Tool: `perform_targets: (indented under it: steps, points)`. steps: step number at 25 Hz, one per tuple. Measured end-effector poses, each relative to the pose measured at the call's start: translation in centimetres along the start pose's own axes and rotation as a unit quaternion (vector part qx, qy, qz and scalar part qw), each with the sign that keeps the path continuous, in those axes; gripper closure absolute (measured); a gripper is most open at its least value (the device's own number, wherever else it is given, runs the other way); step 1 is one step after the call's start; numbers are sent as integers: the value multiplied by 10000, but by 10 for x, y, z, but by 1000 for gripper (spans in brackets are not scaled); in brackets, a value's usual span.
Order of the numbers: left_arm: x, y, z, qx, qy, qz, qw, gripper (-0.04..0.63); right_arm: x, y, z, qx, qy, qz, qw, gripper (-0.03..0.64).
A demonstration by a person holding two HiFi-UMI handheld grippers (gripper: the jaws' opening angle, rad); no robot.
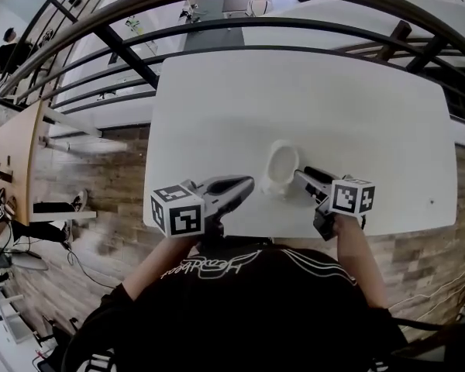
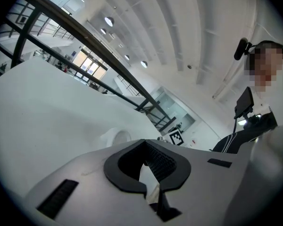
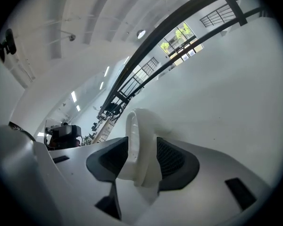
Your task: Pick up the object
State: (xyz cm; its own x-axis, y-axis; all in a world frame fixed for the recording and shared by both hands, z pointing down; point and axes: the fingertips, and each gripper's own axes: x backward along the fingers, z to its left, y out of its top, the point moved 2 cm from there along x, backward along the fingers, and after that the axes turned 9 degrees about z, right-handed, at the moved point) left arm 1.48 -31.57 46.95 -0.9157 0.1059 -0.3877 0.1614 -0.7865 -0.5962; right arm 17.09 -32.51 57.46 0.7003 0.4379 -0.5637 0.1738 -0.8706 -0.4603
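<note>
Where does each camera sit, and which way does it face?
Head view: on the person's head, facing steeply down at the white table; shows their black top, left gripper, right gripper.
Left gripper view: on the left gripper, facing along its closed fingers over the table; the person's black top at right.
Right gripper view: on the right gripper, facing along its open fingers, white cup between them.
Shared: head and right gripper views show the cup.
</note>
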Motion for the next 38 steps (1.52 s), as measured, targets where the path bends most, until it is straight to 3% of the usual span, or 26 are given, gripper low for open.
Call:
perform_targets:
  steps: [7,18,38]
  points:
    - [-14,16,26,68,-116,129,9998,588,-23,8,-8,-293,162,198,9992,472]
    - [-5,26,46,162,-56,-44,9998,588,-39,9,-11,-411,148,621,9971,472]
    - [15,20,37,197,159,-269,9993,588,-35,8,-2,-494,214,521,9972,482]
